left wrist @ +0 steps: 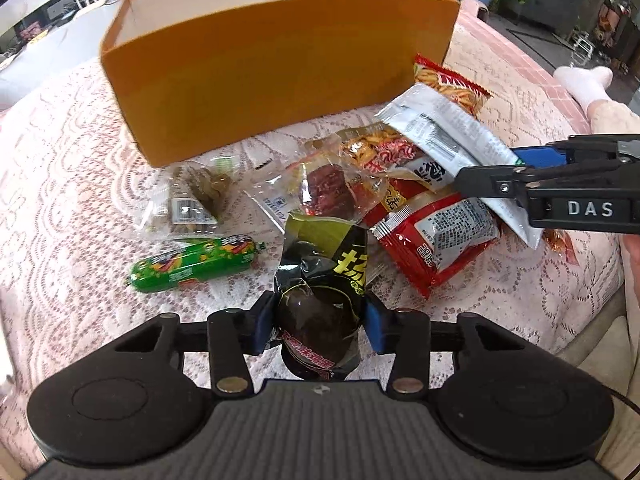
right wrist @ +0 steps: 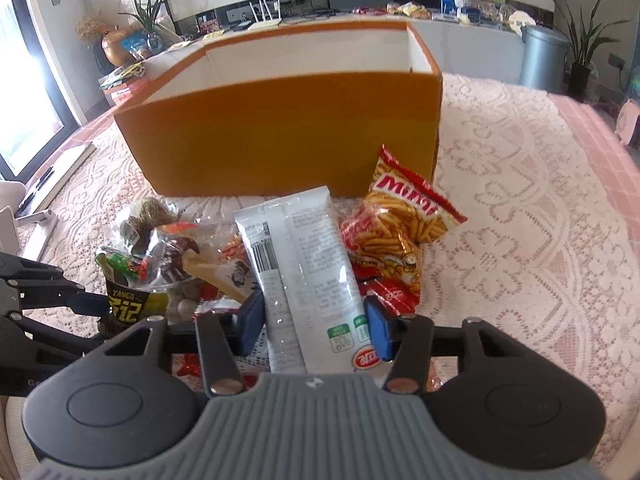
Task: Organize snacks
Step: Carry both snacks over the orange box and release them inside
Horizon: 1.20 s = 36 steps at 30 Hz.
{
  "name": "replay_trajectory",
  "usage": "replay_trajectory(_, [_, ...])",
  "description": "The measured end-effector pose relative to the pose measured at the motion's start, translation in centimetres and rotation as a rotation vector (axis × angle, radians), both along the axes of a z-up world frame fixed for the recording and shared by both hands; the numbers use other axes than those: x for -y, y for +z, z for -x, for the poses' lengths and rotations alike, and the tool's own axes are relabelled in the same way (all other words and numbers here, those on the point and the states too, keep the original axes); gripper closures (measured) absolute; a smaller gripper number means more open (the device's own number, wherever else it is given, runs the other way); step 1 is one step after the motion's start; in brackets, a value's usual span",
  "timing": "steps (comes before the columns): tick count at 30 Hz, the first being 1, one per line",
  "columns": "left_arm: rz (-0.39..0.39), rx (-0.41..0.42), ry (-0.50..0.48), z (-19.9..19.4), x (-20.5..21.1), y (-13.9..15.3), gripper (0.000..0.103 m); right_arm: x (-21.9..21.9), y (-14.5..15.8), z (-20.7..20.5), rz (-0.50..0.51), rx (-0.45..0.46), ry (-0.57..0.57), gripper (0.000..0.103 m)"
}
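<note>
My left gripper point(left wrist: 320, 320) is shut on a black and green snack packet point(left wrist: 320, 292), held above the lace cloth. My right gripper point(right wrist: 314, 320) is shut on a white and grey snack packet point(right wrist: 304, 264), which also shows in the left wrist view point(left wrist: 448, 140). An open orange box point(left wrist: 280, 68) with a white inside stands behind the pile; it also shows in the right wrist view point(right wrist: 288, 132). Loose snacks lie before it: a green sausage point(left wrist: 196, 264), a red noodle packet point(left wrist: 436, 240), a yellow stick-snack bag point(right wrist: 404, 216), and clear-wrapped packets point(left wrist: 328, 188).
A lace-covered pink table point(right wrist: 520, 220) carries everything. A clear packet of brown pieces point(left wrist: 196, 200) lies left of the pile. A person's socked foot point(left wrist: 584, 80) is at the far right. A TV bench with clutter point(right wrist: 360, 4) and a grey bin point(right wrist: 544, 56) stand behind.
</note>
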<state>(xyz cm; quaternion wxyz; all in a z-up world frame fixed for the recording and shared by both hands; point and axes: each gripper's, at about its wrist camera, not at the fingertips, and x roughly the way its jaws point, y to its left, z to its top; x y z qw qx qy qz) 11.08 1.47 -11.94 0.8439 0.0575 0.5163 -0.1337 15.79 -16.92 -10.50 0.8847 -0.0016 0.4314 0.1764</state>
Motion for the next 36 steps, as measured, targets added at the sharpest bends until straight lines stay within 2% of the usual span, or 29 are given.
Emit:
replay_trajectory(8, [0.043, 0.087, 0.062, 1.7, -1.8, 3.7, 0.052, -0.7, 2.9, 1.5, 0.009, 0.065, -0.002, 0.052])
replay_trajectory(17, [0.056, 0.236, 0.103, 0.9, -3.0, 10.9, 0.052, -1.7, 7.9, 1.0, 0.006, 0.146, 0.046, 0.052])
replay_trajectory(25, [0.064, 0.319, 0.14, -3.2, -4.3, 15.6, 0.052, -3.4, 12.7, -3.3, -0.041, 0.175, 0.052, 0.052])
replay_trajectory(28, [0.072, 0.33, 0.153, -4.9, -4.5, 16.2, 0.052, -4.2, 13.7, -5.3, -0.048, 0.179, 0.048, 0.052])
replay_trajectory(31, [0.046, 0.341, 0.168, -6.9, -4.4, 16.5, 0.052, -5.1, 14.3, -7.5, -0.047, 0.183, 0.042, 0.052])
replay_trajectory(36, [0.014, 0.335, 0.174, -10.3, -4.1, 16.1, 0.052, -6.7, 13.6, -11.6, -0.05, 0.147, 0.029, 0.052])
